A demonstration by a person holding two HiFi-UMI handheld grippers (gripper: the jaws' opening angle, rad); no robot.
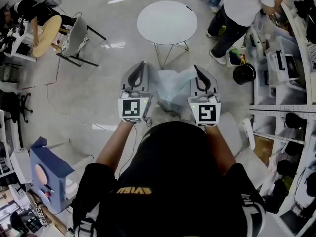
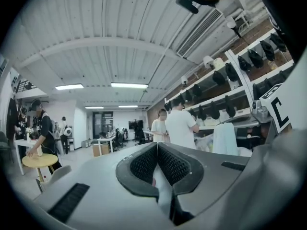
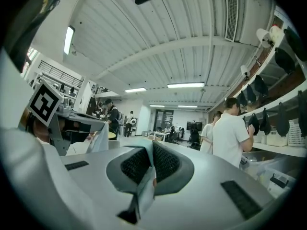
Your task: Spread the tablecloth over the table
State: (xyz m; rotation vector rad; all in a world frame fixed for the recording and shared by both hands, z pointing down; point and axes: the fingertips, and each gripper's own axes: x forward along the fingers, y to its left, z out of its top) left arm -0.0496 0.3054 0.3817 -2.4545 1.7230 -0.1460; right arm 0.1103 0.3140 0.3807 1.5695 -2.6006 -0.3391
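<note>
Bunched tablecloth (in both jaws)

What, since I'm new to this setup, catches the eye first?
The left gripper and right gripper are each shut on a pale tablecloth, which hangs bunched between them at the head view's middle. Just beyond stands a round white table, uncovered.
</note>
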